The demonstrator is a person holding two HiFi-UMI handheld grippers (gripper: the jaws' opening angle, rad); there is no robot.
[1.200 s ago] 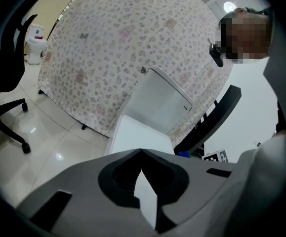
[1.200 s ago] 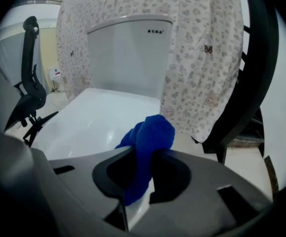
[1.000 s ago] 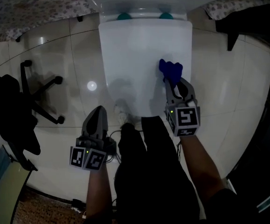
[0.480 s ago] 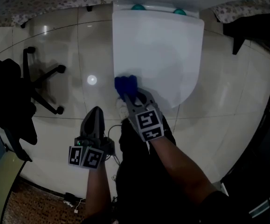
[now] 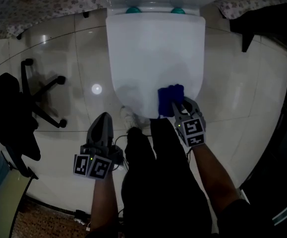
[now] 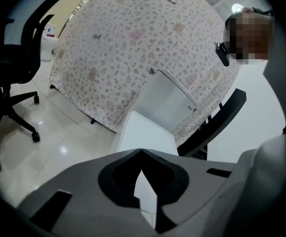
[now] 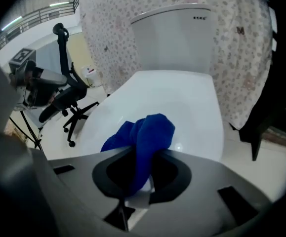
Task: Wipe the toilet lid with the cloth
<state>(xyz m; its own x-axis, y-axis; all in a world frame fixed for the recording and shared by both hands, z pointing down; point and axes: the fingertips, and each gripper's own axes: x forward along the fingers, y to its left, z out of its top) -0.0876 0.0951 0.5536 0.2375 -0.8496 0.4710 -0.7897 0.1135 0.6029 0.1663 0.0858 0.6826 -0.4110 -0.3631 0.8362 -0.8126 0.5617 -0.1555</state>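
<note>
The white toilet lid [image 5: 153,53] lies shut at the top middle of the head view, also seen as a white toilet lid [image 7: 177,102] in the right gripper view. My right gripper [image 5: 177,104] is shut on a blue cloth [image 5: 170,98], which rests on the lid's front right part. The same blue cloth [image 7: 145,137] bunches out past the jaws in the right gripper view. My left gripper [image 5: 100,128] hangs shut over the floor, left of the toilet's front, holding nothing. Its view shows the lid [image 6: 145,132] ahead.
A black office chair [image 5: 14,113] stands on the glossy tile floor [image 5: 79,68] at the left. Floral fabric [image 5: 29,4] drapes behind the toilet tank [image 7: 175,33]. Another dark chair [image 5: 262,24] is at the upper right. The person's dark trouser legs [image 5: 158,182] stand before the toilet.
My right gripper swept the blue cloth from the lid's right side across to its front left edge, then back to the front right. The left gripper stayed put.
</note>
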